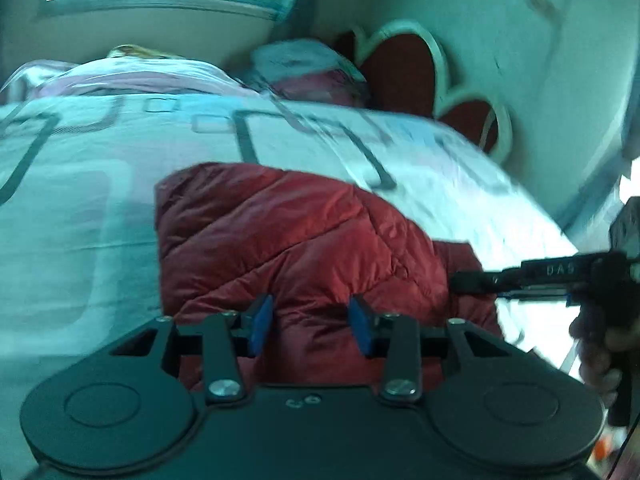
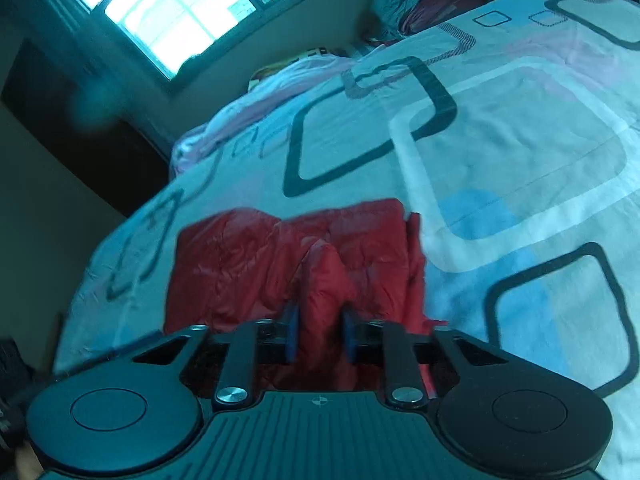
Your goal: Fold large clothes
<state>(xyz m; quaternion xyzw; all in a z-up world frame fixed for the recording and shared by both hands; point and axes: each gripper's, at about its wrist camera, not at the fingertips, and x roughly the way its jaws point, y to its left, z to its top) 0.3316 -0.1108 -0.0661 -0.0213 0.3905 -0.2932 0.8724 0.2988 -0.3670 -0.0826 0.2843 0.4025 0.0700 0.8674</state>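
Note:
A red quilted puffer jacket lies bunched on the patterned bedspread. My left gripper is open, its blue pads apart just above the jacket's near edge, holding nothing. My right gripper reaches in from the right in the left wrist view and touches the jacket's right side. In the right wrist view the right gripper has its pads closed on a raised fold of the red jacket, which stands up between them.
The bedspread is white with blue, pink and dark rounded squares. Pillows and folded bedding sit at the head. A red and white headboard is on the right. A window is behind the bed.

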